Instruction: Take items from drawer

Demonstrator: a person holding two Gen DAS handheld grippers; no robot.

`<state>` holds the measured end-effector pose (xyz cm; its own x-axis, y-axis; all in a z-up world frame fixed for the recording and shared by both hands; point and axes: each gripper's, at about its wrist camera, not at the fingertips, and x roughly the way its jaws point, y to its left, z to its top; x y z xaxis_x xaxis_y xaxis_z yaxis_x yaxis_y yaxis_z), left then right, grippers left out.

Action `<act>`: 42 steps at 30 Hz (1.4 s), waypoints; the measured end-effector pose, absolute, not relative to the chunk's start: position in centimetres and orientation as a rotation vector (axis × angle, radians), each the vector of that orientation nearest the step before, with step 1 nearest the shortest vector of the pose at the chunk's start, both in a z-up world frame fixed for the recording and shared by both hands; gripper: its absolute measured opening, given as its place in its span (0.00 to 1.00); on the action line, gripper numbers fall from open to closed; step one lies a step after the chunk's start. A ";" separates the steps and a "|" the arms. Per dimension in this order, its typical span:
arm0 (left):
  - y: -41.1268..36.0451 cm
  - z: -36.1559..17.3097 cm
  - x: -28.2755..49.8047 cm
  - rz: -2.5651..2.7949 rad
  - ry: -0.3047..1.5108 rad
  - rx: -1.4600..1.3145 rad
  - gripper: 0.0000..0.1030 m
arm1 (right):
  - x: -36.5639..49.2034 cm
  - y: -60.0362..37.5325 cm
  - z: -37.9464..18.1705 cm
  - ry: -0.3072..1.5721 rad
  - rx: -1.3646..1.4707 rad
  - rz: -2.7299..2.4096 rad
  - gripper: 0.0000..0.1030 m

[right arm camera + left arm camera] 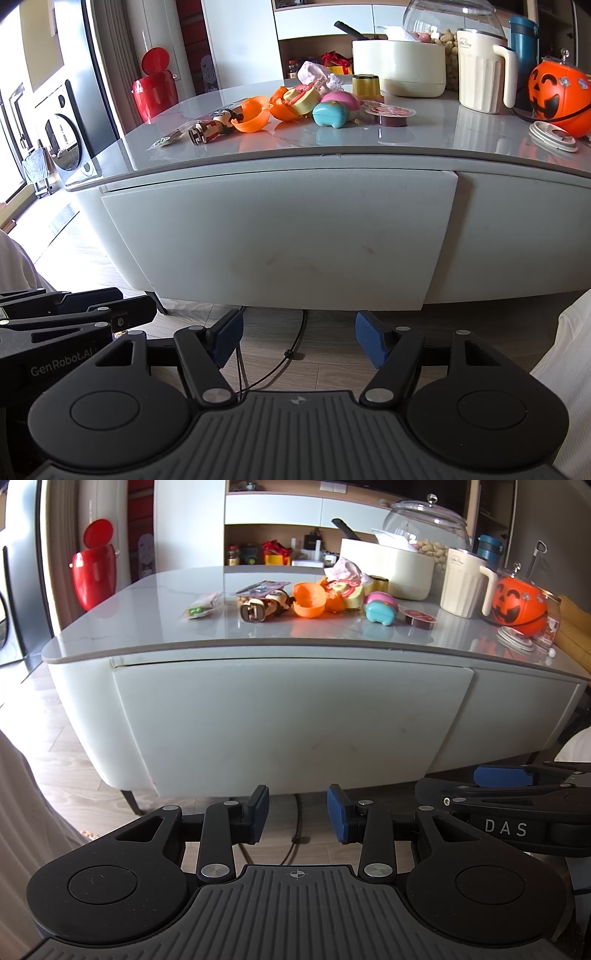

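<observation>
A pale grey coffee table faces me, and its wide drawer front (288,723) (280,236) is closed flush under the tabletop. My left gripper (298,814) hovers low in front of the drawer's bottom edge, open with nothing between its blue pads. My right gripper (299,341) is beside it at the same height, open wider and empty. In the left wrist view the right gripper (517,794) shows at the right edge. Several toys lie on the tabletop: an orange capsule half (309,600) (253,114), a small figure (264,607) (214,129) and a teal and pink toy (380,607) (332,110).
A cream pot (391,568), a cream jug (467,583) (484,70), a pumpkin bucket (517,603) (559,99) and a glass jar (428,520) stand at the table's back right. A red bin (92,568) sits left. A black cable (291,350) trails on the wooden floor under the table.
</observation>
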<state>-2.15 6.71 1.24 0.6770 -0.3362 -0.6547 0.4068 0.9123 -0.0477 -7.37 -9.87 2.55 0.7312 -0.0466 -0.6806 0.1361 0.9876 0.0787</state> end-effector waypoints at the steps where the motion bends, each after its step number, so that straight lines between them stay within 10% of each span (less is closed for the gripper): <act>1: 6.7 1.2 -2.1 -0.418 0.714 0.105 0.38 | -7.4 -9.9 2.5 0.745 0.126 -0.101 0.66; 42: 7.0 1.4 -2.2 -0.408 0.718 0.080 0.38 | -7.6 -9.9 2.6 0.745 0.137 -0.106 0.66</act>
<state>-2.18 6.98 1.37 0.6780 -0.3359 -0.6538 0.3904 0.9182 -0.0668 -7.59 -9.91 2.60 0.7302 -0.0470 -0.6816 0.1443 0.9857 0.0865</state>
